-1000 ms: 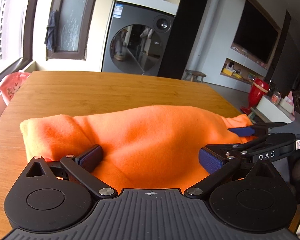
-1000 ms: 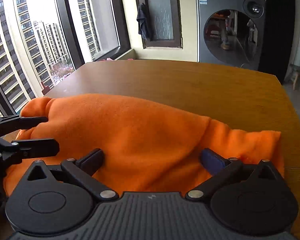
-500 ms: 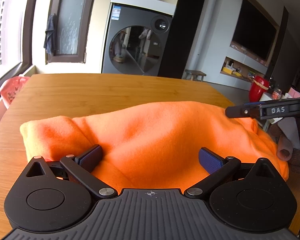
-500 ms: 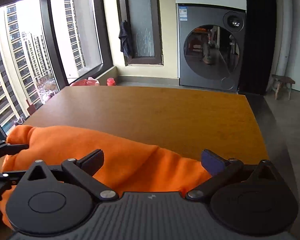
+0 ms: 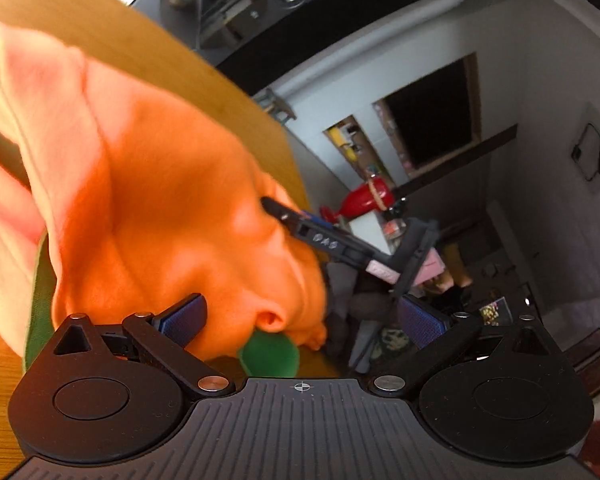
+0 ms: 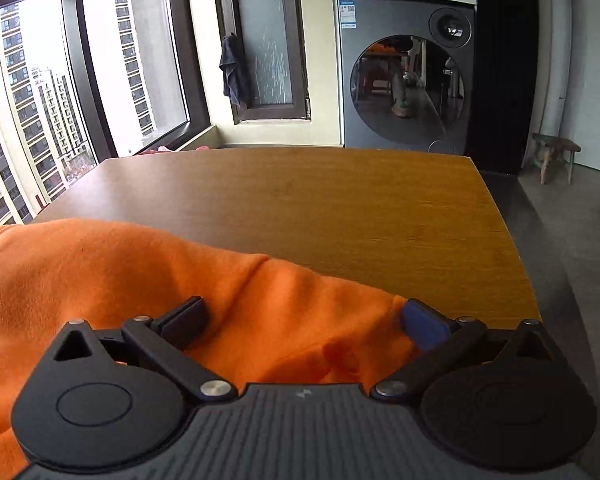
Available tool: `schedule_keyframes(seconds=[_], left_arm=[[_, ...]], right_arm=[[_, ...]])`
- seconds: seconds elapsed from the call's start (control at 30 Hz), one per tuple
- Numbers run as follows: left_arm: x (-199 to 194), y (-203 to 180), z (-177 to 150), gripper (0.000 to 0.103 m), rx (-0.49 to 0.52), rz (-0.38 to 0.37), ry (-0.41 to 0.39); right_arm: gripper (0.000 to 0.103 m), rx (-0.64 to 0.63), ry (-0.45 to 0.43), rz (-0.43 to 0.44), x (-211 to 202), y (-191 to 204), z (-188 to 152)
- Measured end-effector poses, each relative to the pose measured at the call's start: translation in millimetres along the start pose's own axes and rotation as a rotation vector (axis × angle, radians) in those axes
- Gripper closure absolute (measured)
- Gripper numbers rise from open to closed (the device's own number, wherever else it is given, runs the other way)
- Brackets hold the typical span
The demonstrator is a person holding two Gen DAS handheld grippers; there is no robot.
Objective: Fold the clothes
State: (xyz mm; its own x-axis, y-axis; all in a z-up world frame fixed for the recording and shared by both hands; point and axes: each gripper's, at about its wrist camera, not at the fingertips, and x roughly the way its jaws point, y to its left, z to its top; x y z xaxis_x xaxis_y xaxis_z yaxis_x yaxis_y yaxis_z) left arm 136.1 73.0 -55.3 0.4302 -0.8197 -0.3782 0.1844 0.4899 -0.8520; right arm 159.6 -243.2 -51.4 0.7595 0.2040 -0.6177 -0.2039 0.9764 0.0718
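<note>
Orange fleece garment between both grippers' spread jaws.

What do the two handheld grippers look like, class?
Both the left gripper and the right gripper are matte black, with a ribbed grey-black base, two round discs, silver rivets on the angled link arms, and blue-padded jaws. White "DAS" lettering marks the right gripper's side.

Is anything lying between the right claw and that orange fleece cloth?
Nothing visible does: the right gripper is open directly over the orange fleece garment on the wooden table, with no other object between them.
</note>
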Motion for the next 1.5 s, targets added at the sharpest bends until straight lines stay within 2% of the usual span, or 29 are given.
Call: schedule_keyframes(seconds=[0.1,0.23,0.27,0.37,0.47,0.57,0.63,0.73,0.77,0.87,0.93,1.03,1.13,1.2,1.27,1.33,1.4,1.43,1.5], left_arm=[[4,12,20,0.0,-0.042,-0.03,-0.03],[3,15,61,0.0,0.035,0.122,-0.107],[2,17,71,0.0,0.052,0.158,-0.123],[3,25,94,0.0,0.046,0.19,-0.153],[-5,26,107,0.0,0.042,0.215,-0.188],[-27,14,97,0.0,0.073,0.157,-0.22],[-41,0,76,0.0,0.09,0.061,-0.218],[-34,-12,46,0.0,0.097,-0.082,-0.157],[-25,-13,38,0.0,0.094,-0.085,-0.123],[4,-4,29,0.0,0.074,-0.005,-0.052],[14,5,34,0.0,0.044,-0.021,-0.044],[23,9,55,0.0,0.036,-0.026,-0.07],[33,9,79,0.0,0.074,0.05,-0.096],[39,9,89,0.0,0.105,0.113,-0.094],[39,5,92,0.0,0.126,0.138,-0.084],[28,-9,84,0.0,0.205,0.162,-0.091],[12,-32,68,0.0,0.34,0.204,-0.112],[4,-41,58,0.0,0.4,0.201,-0.113],[-10,-58,37,0.0,0.512,0.173,-0.109]], right_arm=[[0.0,-0.023,-0.011,-0.046,-14,-3,-10],[0.0,-0.021,-0.003,-0.03,-41,2,-30],[0.0,-0.043,-0.006,-0.013,-49,8,-36],[0.0,-0.127,0.007,0.113,-71,28,-46],[0.0,-0.165,-0.041,0.199,-94,37,-36],[0.0,-0.119,-0.143,0.221,-112,24,-14],[0.0,-0.082,-0.169,0.16,-107,16,0],[0.0,-0.084,-0.131,0.046,-78,14,6],[0.0,-0.107,-0.11,0.018,-66,18,2],[0.0,-0.206,-0.057,-0.07,-36,32,-15],[0.0,-0.248,-0.068,-0.11,-34,38,-23],[0.0,-0.256,-0.032,-0.121,-43,38,-28],[0.0,-0.25,0.011,-0.081,-55,44,-41],[0.0,-0.245,0.04,0.039,-69,52,-51],[0.0,-0.254,0.06,0.178,-82,60,-57],[0.0,-0.241,0.029,0.263,-93,60,-54],[0.0,-0.169,-0.017,0.299,-99,49,-42],[0.0,-0.135,-0.039,0.297,-100,43,-37],[0.0,-0.148,-0.051,0.205,-90,42,-31]])
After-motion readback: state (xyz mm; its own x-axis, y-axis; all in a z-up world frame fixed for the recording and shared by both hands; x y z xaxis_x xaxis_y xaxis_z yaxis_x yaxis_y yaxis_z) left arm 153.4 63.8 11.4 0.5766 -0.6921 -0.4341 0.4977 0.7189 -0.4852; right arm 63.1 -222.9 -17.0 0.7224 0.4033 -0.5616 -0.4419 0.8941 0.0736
